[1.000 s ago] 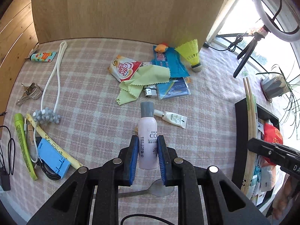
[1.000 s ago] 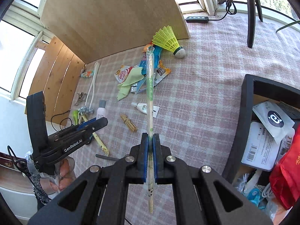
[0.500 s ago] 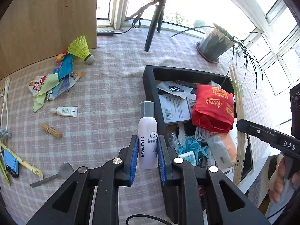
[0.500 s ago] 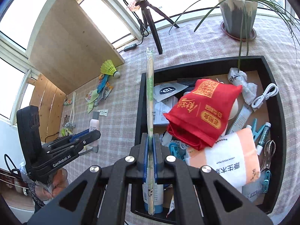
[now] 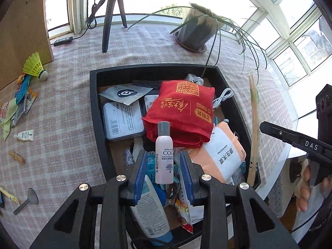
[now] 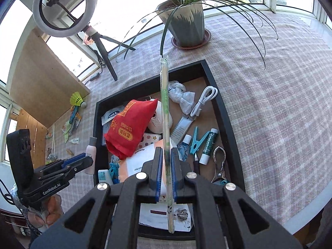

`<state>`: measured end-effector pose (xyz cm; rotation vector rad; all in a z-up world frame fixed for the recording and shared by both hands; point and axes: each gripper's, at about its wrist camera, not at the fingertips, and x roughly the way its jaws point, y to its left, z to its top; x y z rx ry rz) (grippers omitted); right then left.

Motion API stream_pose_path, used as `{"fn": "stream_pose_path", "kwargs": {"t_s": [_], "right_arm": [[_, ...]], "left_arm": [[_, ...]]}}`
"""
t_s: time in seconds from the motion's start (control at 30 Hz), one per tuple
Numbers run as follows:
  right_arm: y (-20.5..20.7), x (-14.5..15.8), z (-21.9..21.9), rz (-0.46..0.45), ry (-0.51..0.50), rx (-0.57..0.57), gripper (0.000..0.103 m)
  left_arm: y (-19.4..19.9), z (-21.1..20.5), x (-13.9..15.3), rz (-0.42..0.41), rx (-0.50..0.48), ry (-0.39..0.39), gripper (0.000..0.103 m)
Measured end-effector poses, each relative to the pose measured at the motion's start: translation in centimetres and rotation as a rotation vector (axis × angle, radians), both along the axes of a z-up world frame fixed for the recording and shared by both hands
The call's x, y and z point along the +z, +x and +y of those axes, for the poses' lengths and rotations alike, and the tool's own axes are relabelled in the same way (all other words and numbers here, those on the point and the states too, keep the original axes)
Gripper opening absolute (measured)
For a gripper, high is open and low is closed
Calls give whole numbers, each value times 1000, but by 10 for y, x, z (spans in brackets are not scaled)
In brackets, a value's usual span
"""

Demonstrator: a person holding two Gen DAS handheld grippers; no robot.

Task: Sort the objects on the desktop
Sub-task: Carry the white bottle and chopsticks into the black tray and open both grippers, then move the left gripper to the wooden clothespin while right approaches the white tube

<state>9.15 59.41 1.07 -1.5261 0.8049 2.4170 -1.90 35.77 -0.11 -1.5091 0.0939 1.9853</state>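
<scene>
My left gripper (image 5: 164, 171) is open, its blue pads spread wide over the black tray (image 5: 93, 112). The pink bottle with a grey cap (image 5: 164, 155) stands free between the pads, touching neither, above the tray's clutter. My right gripper (image 6: 165, 173) has opened slightly over the same tray (image 6: 225, 112); the wrapped chopsticks (image 6: 165, 112) still lie upright between its pads, with small gaps on both sides. The chopsticks also show in the left wrist view (image 5: 254, 120) at the tray's right side.
The tray holds a red bag (image 5: 182, 112), an orange-white pack (image 5: 224, 155), a white cable (image 6: 203, 99), clips and tubes. A potted plant (image 6: 185, 25) and a tripod (image 5: 113, 10) stand behind it. A shuttlecock (image 5: 35, 66), packets, a small tube (image 5: 25, 134) lie left.
Both grippers moved over the tray. The left gripper's pads opened wide and let go of the pink bottle. The right gripper's pads loosened around the chopsticks.
</scene>
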Motion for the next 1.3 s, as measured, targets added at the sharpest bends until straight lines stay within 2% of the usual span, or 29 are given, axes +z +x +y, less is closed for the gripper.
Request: {"fn": "stream_pose_path", "kwargs": {"t_s": [0.03,0.07,0.23,0.37,0.63,0.87,1.3], "right_arm": [[1,-1,4,-12,-6,-21,27],[3,0,5,-5,-4,-33,33],[2,4,-2,4,23,-11,35],[-4,7,-15,16,23,17,41],[-32,11,-60,31,23,134,42],[-70,9,-124,45,9,295,42],[-152,-6,-234,18,82,562,44]], "left_arm": [[1,-1,3,20,0,-1,39],[2,-1,5,36,1,-12,39],[2,-9,5,52,10,-39,38],[-1,-20,3,48,27,-55,38],[-13,-66,-5,35,120,-87,38],[-31,-122,-15,9,249,-125,36],[-80,-218,-45,-63,497,-162,36]]}}
